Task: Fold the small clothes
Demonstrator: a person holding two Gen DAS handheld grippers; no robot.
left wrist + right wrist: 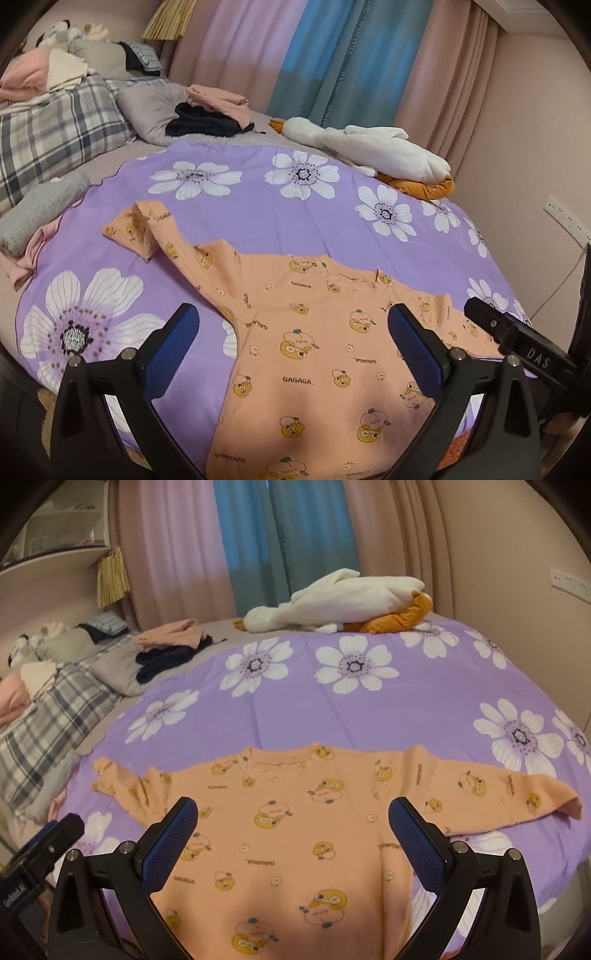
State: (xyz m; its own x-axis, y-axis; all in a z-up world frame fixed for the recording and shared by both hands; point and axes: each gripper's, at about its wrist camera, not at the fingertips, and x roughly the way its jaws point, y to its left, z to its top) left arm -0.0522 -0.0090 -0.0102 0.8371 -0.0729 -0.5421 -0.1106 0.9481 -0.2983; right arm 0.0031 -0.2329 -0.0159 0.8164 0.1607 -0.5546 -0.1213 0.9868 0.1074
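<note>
Purple floral sheet [424, 716], orange shirt [295, 812] flat, neckline far, sleeves sideways, both grippers [293, 332] [293, 823] agape.

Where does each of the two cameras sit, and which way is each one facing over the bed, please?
Left wrist view: sits on the left gripper, low over the near edge of the bed, facing the orange shirt and its doubled-over left sleeve; its blue-padded fingers show, with the other gripper's black body at right.
Right wrist view: sits on the right gripper, facing the shirt's chest and outstretched right sleeve; its open fingers show.
Shared: the shirt, purple flowered sheet, white plush goose, curtains.
</note>
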